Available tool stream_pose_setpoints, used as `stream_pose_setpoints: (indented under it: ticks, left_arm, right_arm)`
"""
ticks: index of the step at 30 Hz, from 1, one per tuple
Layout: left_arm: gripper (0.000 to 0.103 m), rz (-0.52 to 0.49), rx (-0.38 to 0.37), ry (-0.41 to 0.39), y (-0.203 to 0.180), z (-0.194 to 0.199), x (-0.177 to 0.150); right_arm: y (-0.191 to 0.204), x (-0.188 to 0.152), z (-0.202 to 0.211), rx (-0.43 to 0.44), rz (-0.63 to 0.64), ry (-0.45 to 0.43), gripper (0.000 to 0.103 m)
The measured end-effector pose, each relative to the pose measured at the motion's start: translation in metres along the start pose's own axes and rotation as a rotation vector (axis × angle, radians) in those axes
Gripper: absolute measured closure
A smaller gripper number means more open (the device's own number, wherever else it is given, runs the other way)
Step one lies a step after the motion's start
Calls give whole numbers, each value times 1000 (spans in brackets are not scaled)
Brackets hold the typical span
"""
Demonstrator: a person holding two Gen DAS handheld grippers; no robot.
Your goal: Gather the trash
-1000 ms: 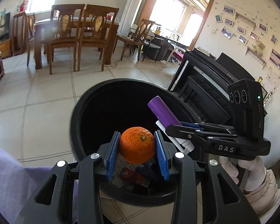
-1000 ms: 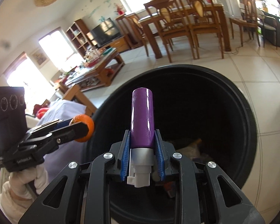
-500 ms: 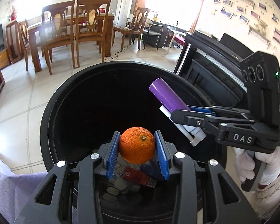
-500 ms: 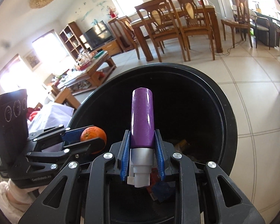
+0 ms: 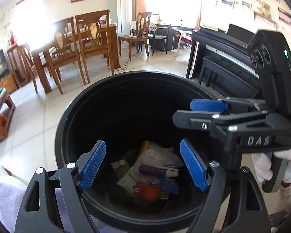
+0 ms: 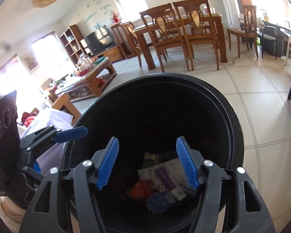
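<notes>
- A tiled living-dining room is spreading out behind the bin (image 5: 67, 104): a dining table (image 6: 213, 22) with chairs is standing beyond it, a piano (image 5: 223, 64) is sitting to one side, and a coffee table (image 6: 83, 81) is lying off to the other.
- The left gripper (image 5: 143, 163) is hanging over the bin's near rim with its blue pads spread wide, holding nothing.
- The right gripper (image 6: 147, 161) is hovering over the bin's mouth, jaws likewise apart and empty; in the left view it is reaching in from the piano side.
- The trash is lying at the bottom of the bin: a purple tube (image 5: 155, 171) with a white cap is resting on a printed paper packet (image 5: 145, 167), and an orange (image 6: 139, 191) is showing beside it.
- Other wrappers, one blue (image 6: 163, 201), are crowding round them; the rest is too dim to tell apart.
- The tube is looking light, rigid and smooth, so it is likely slippery; pinching across the middle of its barrel would suit it.
- The orange is looking firm yet bruisable and apt to roll; taking it across its widest part with gentle pressure seems best.
- The paper is thin and floppy, probably easiest caught by an edge.
</notes>
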State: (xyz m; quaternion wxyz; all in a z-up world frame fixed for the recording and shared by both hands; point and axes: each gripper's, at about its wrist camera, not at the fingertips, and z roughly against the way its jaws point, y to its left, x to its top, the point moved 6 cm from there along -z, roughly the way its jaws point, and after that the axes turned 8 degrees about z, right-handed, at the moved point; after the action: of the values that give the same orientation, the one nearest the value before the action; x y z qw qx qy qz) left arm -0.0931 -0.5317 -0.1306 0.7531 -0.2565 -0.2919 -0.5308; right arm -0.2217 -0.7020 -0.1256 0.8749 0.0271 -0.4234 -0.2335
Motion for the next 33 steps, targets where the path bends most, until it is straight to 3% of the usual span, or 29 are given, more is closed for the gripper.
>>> stream_pose_setpoints:
  ticks: [6,11,15,22,29,33]
  left_arm:
    - [12,3,25,-33,8,17,-2]
    - [12,6,41,-70,13,39,-2]
    - [5,23,62,-118,23,65,-3]
    - [5,105,117,-189,59,118,-18]
    - [5,212,206,-265,106,176,-40]
    - [5,281,305,-318,141,214,-60]
  right_arm:
    - [1,4,5,-3,-36,-33,40]
    - [9,8,12,-10,-54,-71,28]
    - [27,13,15,-3,-61,-102,19]
    - [83,21,6,42,-21,-102,6]
    - [154,28,-14,114,38,-64,5]
    - [208,30,-32,163,91,-45,5]
